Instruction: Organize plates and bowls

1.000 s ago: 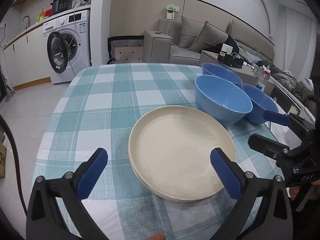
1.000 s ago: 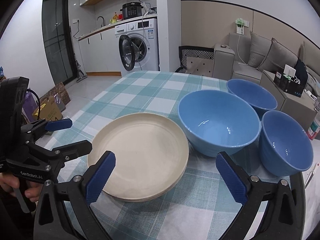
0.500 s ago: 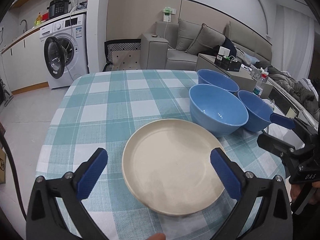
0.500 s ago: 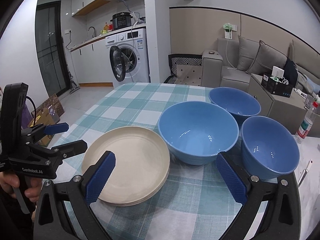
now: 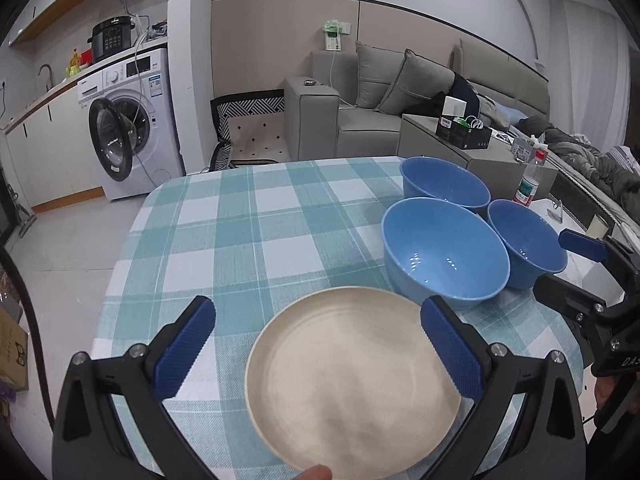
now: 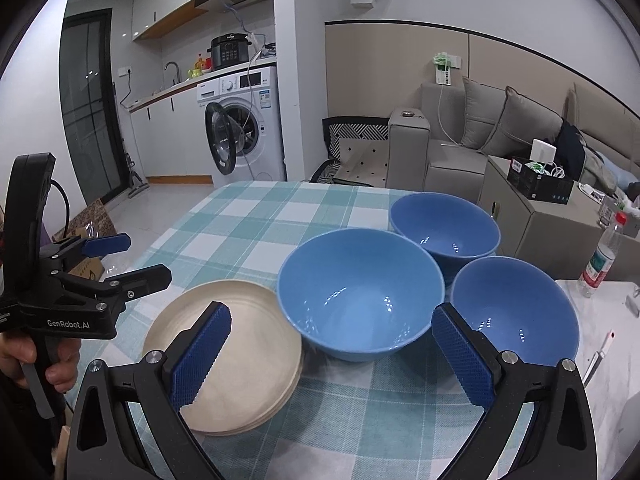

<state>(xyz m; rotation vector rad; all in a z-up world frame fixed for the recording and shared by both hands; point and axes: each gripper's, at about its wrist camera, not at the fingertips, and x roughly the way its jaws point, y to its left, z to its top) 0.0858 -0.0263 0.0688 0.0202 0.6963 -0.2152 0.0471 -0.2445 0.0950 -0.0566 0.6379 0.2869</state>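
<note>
Two tools hang wide apart and empty over the near edge of the surface [image 6: 256,232], with nothing between the blue pads of either. The left tool [image 5: 316,348] sits above the plates [image 5: 352,376], and the right tool [image 6: 332,356] faces the bowls; the right view also shows the left tool at about nine o'clock, held in a hand [image 6: 36,364]. Nearest lie the cream plates, whose layered rims in the right view suggest a stack already gathered, so that half of the job looks done. Just beyond, at roughly one o'clock from the stack, stands the large blue bowl [image 6: 360,296], its side close against the plates' rim; whether they touch I cannot tell. A second bowl [image 6: 516,316] stands at its three o'clock and a third bowl [image 6: 444,228] farther back at twelve, all upright and separate. Nesting these three appears to be what is left.
</note>
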